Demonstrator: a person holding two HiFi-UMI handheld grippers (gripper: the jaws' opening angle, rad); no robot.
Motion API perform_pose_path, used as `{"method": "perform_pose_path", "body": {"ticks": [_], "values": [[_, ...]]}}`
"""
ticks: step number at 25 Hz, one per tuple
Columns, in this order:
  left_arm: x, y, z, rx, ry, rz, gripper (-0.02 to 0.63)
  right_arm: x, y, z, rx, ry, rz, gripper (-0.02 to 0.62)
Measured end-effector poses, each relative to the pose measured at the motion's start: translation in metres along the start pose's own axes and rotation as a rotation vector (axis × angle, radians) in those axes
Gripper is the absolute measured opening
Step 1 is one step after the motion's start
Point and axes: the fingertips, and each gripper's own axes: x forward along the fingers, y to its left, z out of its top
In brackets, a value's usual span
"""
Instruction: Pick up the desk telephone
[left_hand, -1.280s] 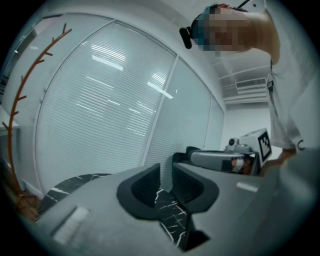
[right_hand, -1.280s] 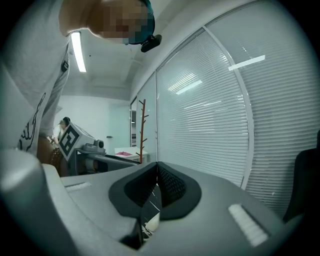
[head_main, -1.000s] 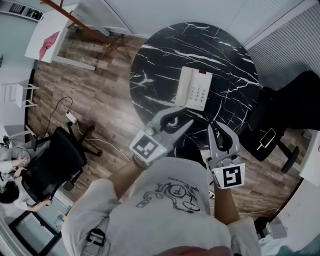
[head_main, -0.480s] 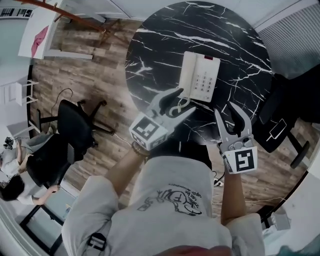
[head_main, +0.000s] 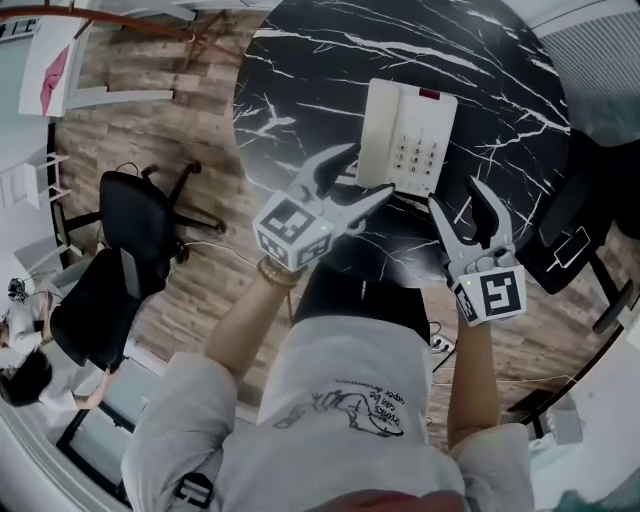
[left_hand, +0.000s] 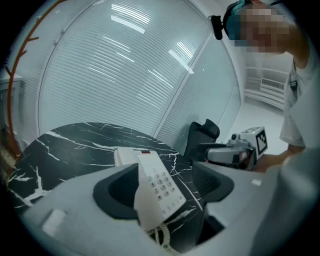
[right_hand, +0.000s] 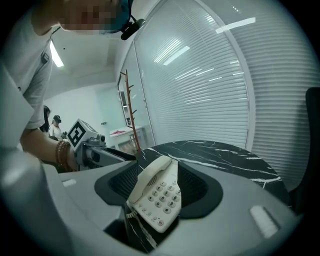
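Now we count one cream plastic desk telephone (head_main: 408, 137) on one round black marble table (head_main: 300, 80). Our two grippers, left gripper (head_main: 365, 172) and right gripper (head_main: 460, 200), have jaws just opening wide, both empty.

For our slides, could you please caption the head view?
A desk telephone on a black marble table; the left claw and right claw, jaws just opened and empty, reach toward it.

Honestly, nothing here reads cleanly. The shirt (head_main: 345, 412) has a line of lettering curving round a drawing, but it's too small and warped to make out. The keys on the desk telephone (head_main: 410, 135) carry marks too tiny to read as digits. The marker cube (head_main: 292, 229) on the left gripper (head_main: 368, 170) and the one on the right gripper (head_main: 455, 195) just show black-and-white square patterns, no letters.
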Motion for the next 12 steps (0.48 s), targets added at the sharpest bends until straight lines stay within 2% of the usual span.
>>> {"method": "perform_pose_path", "body": {"ticks": [7, 12], "values": [[0.025, 0.040, -0.035, -0.055, 0.062, 0.018, 0.374, 0.034, -0.018, -0.043, 0.050, 0.069, 0.025, 0.299], [0.042, 0.057, -0.051, -0.111, 0.089, -0.009, 0.420, 0.056, -0.030, -0.067, 0.105, 0.093, 0.059, 0.339]]}}
